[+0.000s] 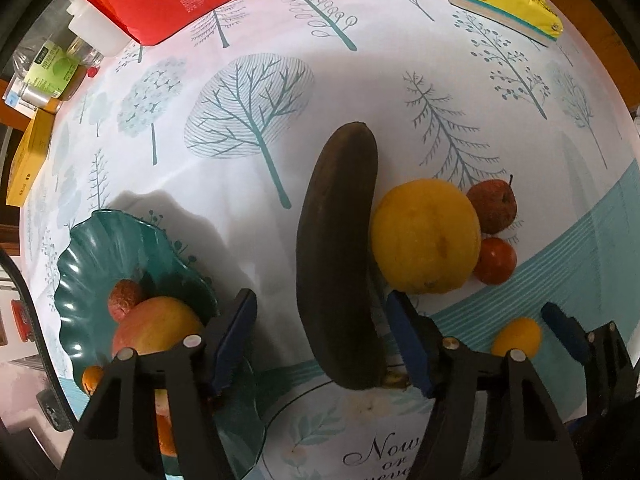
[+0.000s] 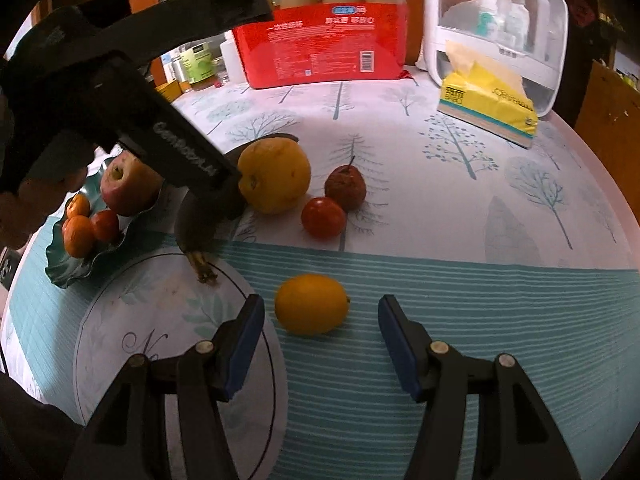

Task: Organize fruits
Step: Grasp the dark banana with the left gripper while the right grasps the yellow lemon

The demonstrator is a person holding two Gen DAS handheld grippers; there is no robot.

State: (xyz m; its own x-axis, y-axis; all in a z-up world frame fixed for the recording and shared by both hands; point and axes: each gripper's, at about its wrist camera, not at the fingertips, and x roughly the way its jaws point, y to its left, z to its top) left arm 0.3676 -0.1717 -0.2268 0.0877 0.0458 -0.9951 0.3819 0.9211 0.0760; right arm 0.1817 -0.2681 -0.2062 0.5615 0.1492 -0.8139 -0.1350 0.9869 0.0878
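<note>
Two grippers work over the tree-print tablecloth; the left gripper points down over a blackened banana that lies just left of a big yellow fruit, touching it or nearly so. We judge the banana overripe: soft, easily bruised, skin likely to split, so we would take it across the thick middle with a light squeeze, not by the stem. Its jaws stand about half open on either side of the banana's lower half; there is a clear gap at the left pad, and whether the right pad touches we cannot tell; nothing is held. The right gripper hangs over a small lemon on the striped teal band; firm, rounded, prone to roll; its jaws are parted wider than the lemon and hold nothing. The teal dish at the left already carries an apple and small oranges.
</note>
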